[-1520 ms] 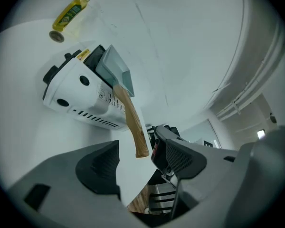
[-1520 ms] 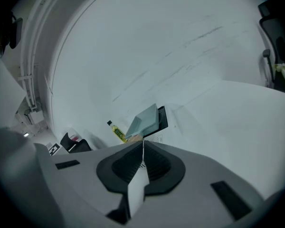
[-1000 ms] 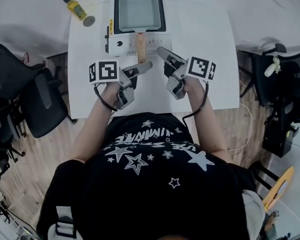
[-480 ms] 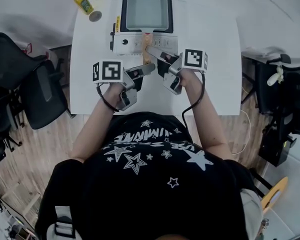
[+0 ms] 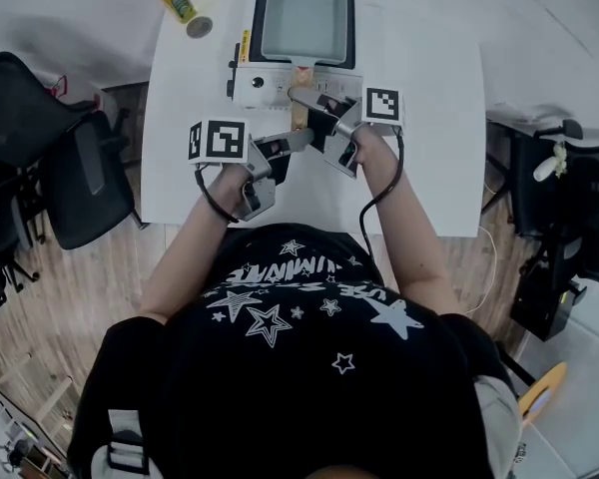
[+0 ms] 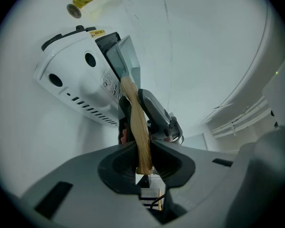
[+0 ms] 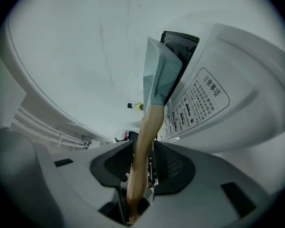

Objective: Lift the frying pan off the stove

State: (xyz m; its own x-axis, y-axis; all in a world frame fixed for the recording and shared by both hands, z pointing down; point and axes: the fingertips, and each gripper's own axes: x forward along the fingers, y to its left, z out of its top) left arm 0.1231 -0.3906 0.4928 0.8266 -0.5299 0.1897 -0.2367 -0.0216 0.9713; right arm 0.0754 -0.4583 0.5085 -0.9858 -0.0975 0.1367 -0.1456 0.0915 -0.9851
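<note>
A grey-blue rectangular frying pan (image 5: 304, 20) sits on a white portable stove (image 5: 280, 86), its wooden handle (image 5: 299, 118) pointing toward me. My left gripper (image 5: 298, 140) has just been closing and is shut on the handle's end (image 6: 137, 122). The right gripper (image 5: 304, 98) straddles the handle (image 7: 147, 132) closer to the pan (image 7: 161, 72). Its jaws have just been closing, and a thin gap still shows beside one pad. In the left gripper view, the right gripper (image 6: 156, 115) lies just beyond my left gripper (image 6: 143, 148).
The stove stands at the far middle of a white table (image 5: 429, 148). A yellow bottle (image 5: 180, 0) lies on its side at the far left corner. Black chairs (image 5: 40, 158) stand left of the table and more dark gear sits to the right.
The right gripper has moved left and toward the stove, and now straddles the pan handle. The left gripper stayed at the handle's end. The pan has not moved off the stove.
</note>
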